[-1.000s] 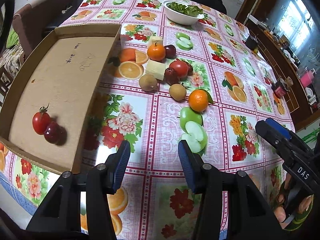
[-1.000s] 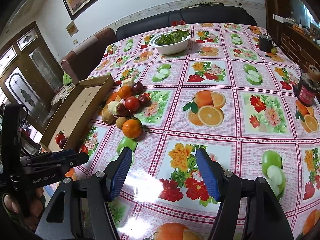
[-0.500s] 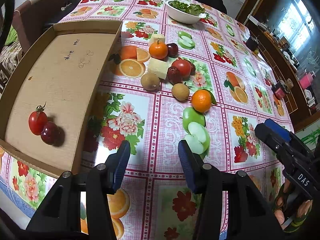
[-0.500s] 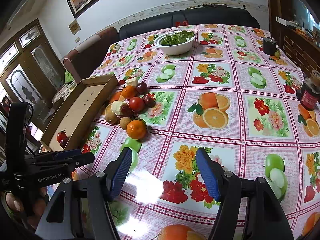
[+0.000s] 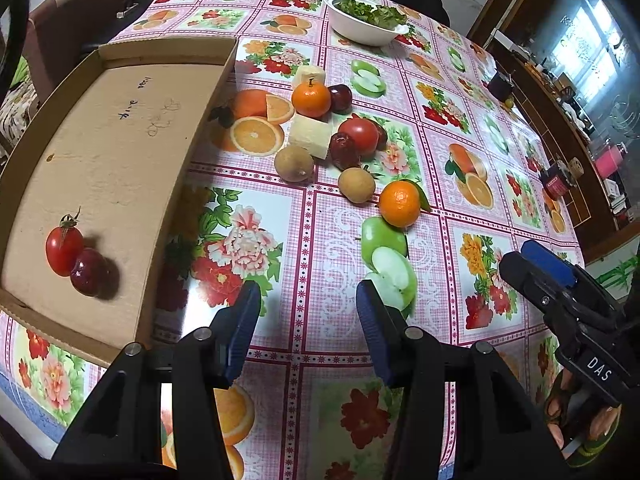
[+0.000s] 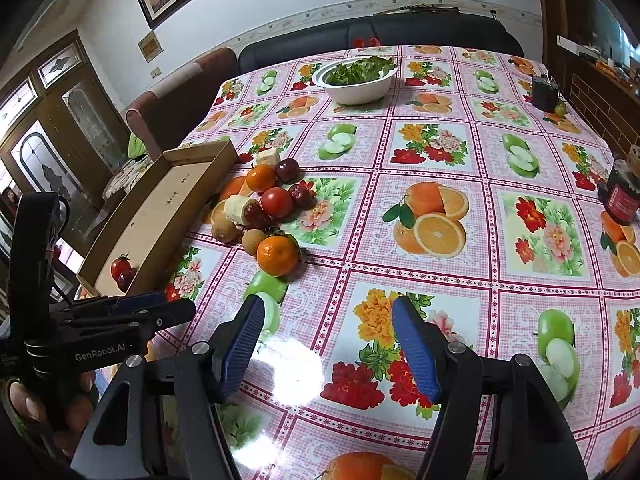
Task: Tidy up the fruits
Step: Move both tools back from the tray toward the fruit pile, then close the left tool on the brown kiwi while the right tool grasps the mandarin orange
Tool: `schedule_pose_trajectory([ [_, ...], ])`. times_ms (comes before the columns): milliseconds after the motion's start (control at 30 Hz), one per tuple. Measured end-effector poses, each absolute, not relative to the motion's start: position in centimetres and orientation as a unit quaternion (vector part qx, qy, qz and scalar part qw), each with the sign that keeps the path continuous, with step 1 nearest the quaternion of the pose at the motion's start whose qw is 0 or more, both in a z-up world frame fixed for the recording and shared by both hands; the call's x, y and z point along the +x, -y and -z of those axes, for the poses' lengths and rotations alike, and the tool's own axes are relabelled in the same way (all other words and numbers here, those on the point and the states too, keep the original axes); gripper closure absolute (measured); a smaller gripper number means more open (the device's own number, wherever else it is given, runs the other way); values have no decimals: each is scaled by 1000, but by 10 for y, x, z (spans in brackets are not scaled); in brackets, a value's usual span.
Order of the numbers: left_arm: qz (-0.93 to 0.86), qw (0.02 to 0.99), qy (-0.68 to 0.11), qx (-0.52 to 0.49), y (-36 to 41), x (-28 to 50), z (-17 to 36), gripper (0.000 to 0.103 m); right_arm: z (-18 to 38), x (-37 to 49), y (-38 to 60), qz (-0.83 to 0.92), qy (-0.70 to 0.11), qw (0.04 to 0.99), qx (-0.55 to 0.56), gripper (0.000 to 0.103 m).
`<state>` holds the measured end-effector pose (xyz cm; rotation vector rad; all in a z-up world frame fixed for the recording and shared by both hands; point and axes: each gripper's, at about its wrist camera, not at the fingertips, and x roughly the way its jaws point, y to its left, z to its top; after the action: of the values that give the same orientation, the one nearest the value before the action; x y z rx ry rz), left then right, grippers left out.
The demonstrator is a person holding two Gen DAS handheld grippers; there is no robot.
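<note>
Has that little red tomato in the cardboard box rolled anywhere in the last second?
No. The tomato keeps touching the dark plum near the cardboard box's near corner; only the camera's view shifted slightly.

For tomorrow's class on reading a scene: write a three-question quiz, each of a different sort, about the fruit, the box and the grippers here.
1. True or false: the cardboard box already holds two pieces, a tomato and a dark red fruit.
2. Which fruit on the cloth lies nearest the left gripper? A) the near orange B) the far orange C) the big tomato
3. Fill in: the white bowl holds ____ leaves.

Key: 1 true. 2 A. 3 green. Both the left gripper and the right gripper are open and empty over the tablecloth.
</note>
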<state>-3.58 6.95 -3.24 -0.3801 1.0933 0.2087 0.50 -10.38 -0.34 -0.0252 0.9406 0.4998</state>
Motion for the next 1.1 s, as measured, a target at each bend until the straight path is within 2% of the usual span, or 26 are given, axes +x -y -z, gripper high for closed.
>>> schedule_pose_trajectory([
  [433, -107, 836, -509, -178, -83, -29, 32, 55, 8, 8, 85, -258, -450, 854, -24, 36],
  [567, -103, 837, -506, -180, -89, -20, 31, 55, 10, 13, 72, -275, -451, 848, -28, 47],
  [900, -98, 834, -511, -183, -103, 20, 42, 55, 38, 46, 35, -291, -472, 831, -49, 52],
  [1100, -102, 834, -509, -185, -110, 38, 47, 55, 54, 55, 27, -297, -479, 824, -54, 67],
])
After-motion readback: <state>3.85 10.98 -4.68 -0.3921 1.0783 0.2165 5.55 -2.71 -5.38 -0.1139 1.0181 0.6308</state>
